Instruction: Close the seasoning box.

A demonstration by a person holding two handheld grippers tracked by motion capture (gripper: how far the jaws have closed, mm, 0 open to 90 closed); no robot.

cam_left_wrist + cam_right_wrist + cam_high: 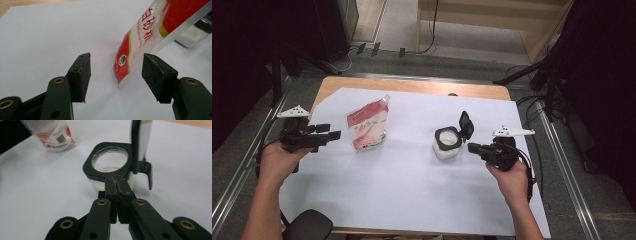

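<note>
1. The red and white plastic refill pouch with a corner spout [368, 125] stands upright on the white paper sheet [412, 185] covering the wooden desk [412, 86], left of centre.
2. The clear square jar with a black rim [447, 144] sits right of centre, its black hinged lid [466, 125] flipped up, so the opening step looks done.
3. The left claw [328, 135] is wide, empty, just beside the pouch; in the left gripper view the pouch [140, 47] lies ahead between its pads, untouched.
4. The right claw [476, 148] is pressed closed on nothing, tips at the jar's rim [110, 168].
5. Left to do, I judge: grasp the pouch, pour into the jar, close it.
6. Whether the spout is capped, and how full the jar is, is hard to make out.
</note>
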